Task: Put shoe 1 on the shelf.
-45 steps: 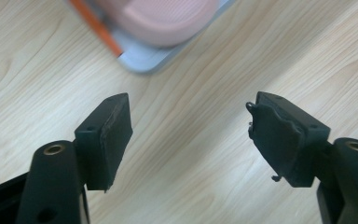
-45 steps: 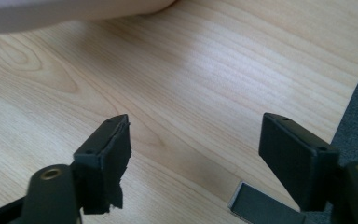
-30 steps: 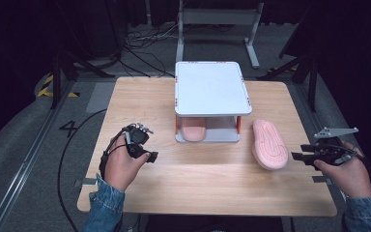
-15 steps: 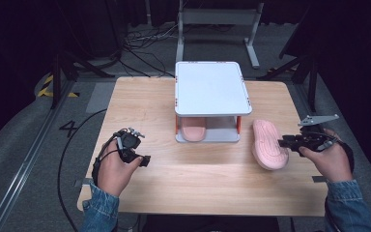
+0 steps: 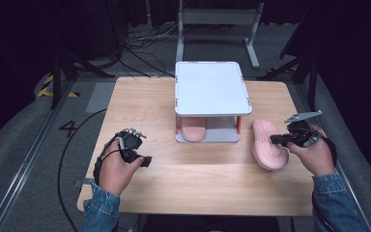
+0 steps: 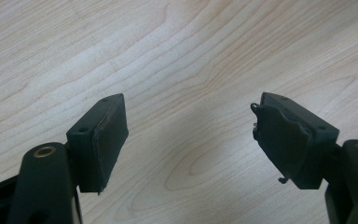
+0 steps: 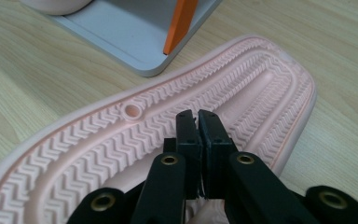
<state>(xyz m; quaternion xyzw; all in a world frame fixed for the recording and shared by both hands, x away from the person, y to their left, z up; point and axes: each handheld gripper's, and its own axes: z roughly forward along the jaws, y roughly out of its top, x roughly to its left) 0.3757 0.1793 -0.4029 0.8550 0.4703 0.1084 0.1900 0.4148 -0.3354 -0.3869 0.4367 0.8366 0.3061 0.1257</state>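
Note:
A pink slipper (image 5: 265, 151) lies sole-up on the wooden table (image 5: 140, 101), right of a small white two-level rack (image 5: 211, 87). Its ribbed sole (image 7: 98, 149) spreads beneath my right gripper (image 7: 198, 116). That gripper (image 5: 273, 139) hovers over the slipper's right edge, jaws pressed together with nothing visible between them. A second pink slipper (image 5: 193, 130) sits on the rack's lower level. My left gripper (image 5: 144, 161) is at the table's front left. Its jaws (image 6: 189, 140) stand wide apart over bare wood, holding nothing.
The rack's grey base (image 7: 121, 32) and an orange post (image 7: 179, 23) stand just beyond the slipper. Black cable (image 5: 72, 159) trails off the table's left side. Dark floor, stands and cables surround the table.
My right gripper has moved left from the table's right edge to over the slipper's sole. The left hand has drawn back slightly toward the front left.

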